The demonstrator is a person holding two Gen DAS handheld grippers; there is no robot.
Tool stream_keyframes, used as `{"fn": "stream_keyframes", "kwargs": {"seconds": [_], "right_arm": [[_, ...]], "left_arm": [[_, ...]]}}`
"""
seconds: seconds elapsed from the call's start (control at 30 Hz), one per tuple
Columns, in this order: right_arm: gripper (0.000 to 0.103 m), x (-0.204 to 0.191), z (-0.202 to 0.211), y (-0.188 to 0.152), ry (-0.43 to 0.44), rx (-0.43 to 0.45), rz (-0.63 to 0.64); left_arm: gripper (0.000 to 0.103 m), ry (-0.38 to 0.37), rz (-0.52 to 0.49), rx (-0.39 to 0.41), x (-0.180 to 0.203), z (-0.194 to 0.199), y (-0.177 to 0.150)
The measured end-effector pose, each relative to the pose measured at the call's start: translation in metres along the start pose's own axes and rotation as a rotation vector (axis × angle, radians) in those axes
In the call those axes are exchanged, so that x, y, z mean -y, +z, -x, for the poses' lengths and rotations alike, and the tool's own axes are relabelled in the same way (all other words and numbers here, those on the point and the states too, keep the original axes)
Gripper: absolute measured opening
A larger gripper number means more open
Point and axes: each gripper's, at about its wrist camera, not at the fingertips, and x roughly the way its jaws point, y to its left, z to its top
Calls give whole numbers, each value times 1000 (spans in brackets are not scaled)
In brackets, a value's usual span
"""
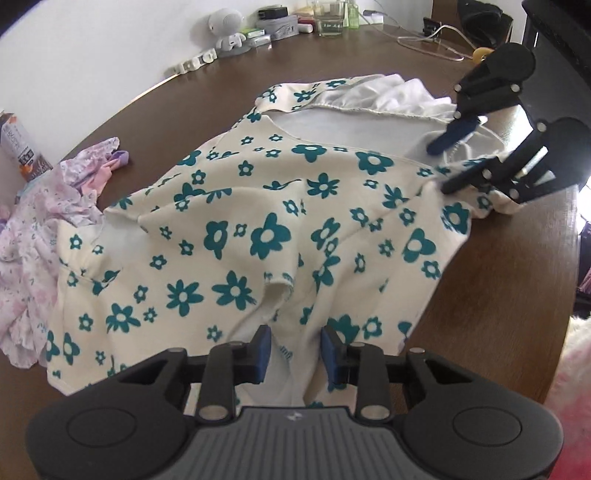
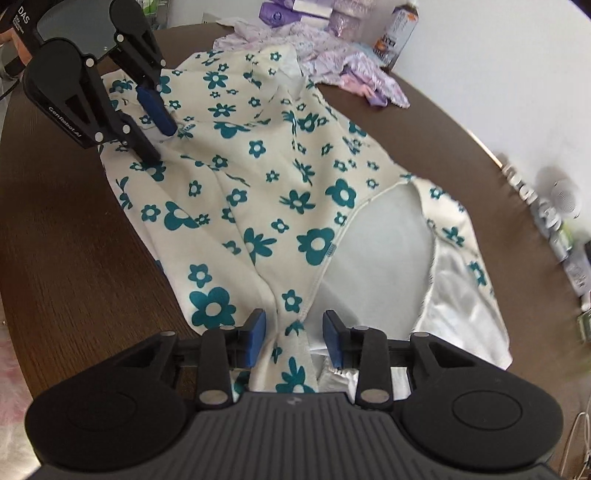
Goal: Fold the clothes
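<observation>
A cream garment with teal flowers (image 1: pixel 240 229) and a white lining lies spread on the dark brown table (image 1: pixel 498 280). In the left wrist view my left gripper (image 1: pixel 297 354) is open at the near edge, with a fold of the fabric rising between its blue pads. My right gripper (image 1: pixel 439 170) stands open at the far right corner, its fingers straddling the garment's edge by the white neckline opening. In the right wrist view the garment (image 2: pixel 280 177) stretches away from my right gripper (image 2: pixel 294 338), a strip of cloth running between its pads. My left gripper (image 2: pixel 162 146) sits open at the far end.
A pile of pink and lilac clothes (image 1: pixel 44 236) lies left of the garment, beside a drink carton (image 1: pixel 22 147). Along the wall stand a power strip (image 1: pixel 192 62), a white figure (image 1: pixel 227 29), a glass (image 1: pixel 330 18) and a wire hanger (image 1: pixel 428 46). The table edge (image 1: pixel 569 295) curves at right.
</observation>
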Motion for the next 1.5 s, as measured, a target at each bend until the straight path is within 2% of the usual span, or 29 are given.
{"fn": "stream_keyframes", "kwargs": {"seconds": [0.07, 0.1, 0.13, 0.17, 0.3, 0.4, 0.47, 0.57, 0.63, 0.73, 0.77, 0.8, 0.83, 0.93, 0.97, 1.0, 1.03, 1.17, 1.23, 1.3, 1.33, 1.37, 1.4, 1.5], "right_arm": [[31, 0, -4, 0, 12, -13, -5], [17, -2, -4, 1, 18, -12, 5], [12, -4, -2, 1, 18, -9, 20], [8, -7, 0, 1, 18, -5, 34], [7, -18, 29, -1, -38, 63, 113], [7, -25, 57, -6, -45, 112, 145], [7, -34, 68, -12, -43, 125, 180], [7, -55, 62, -25, 8, 70, 240], [8, -66, 54, -33, 21, 36, 259], [27, -68, 51, -38, 5, 33, 216], [33, -66, 53, -40, 10, 38, 188], [34, -64, 54, -41, 11, 43, 162], [35, -61, 53, -42, 7, 45, 142], [35, -57, 47, -43, 8, 40, 94], [34, -55, 45, -44, 16, 35, 79], [16, -54, 43, -44, 28, 31, 70], [7, -54, 44, -45, 47, 28, 79], [8, -62, 60, -52, 46, 30, 166], [14, -63, 56, -53, 52, -2, 177], [30, -61, 52, -52, 39, -9, 171], [31, -56, 54, -51, 41, 4, 148], [31, -51, 56, -49, 46, 23, 118], [31, -42, 63, -46, 52, 57, 69], [38, -14, 80, -37, 30, 168, -88]], "left_arm": [[27, -1, -23, 1, 1, -3, 5], [16, -9, -33, 4, 2, -4, 7], [6, -20, -44, 8, 2, -3, 8], [3, -22, -57, 15, 2, -2, 8], [3, 44, -135, 103, 18, 29, -3], [3, 69, -177, 173, 32, 60, -15], [2, 81, -230, 184, 48, 72, -26], [3, 56, -302, 143, 70, 72, -43], [7, 33, -312, 112, 78, 65, -52], [16, 7, -266, 93, 75, 58, -59], [25, -3, -245, 96, 71, 57, -60], [37, -9, -224, 99, 68, 57, -60], [41, -15, -210, 106, 65, 56, -60], [43, -17, -185, 106, 59, 48, -56], [40, -24, -179, 99, 57, 44, -55], [17, -35, -175, 89, 56, 41, -54], [1, -51, -171, 79, 54, 39, -54], [2, -75, -176, 84, 50, 54, -63], [3, -74, -188, 72, 51, 59, -68], [18, -61, -182, 62, 51, 61, -72], [24, -49, -171, 67, 51, 63, -74], [33, -41, -155, 82, 49, 68, -75], [39, -38, -132, 106, 46, 74, -75], [45, -32, -26, 195, 26, 98, -74]]}}
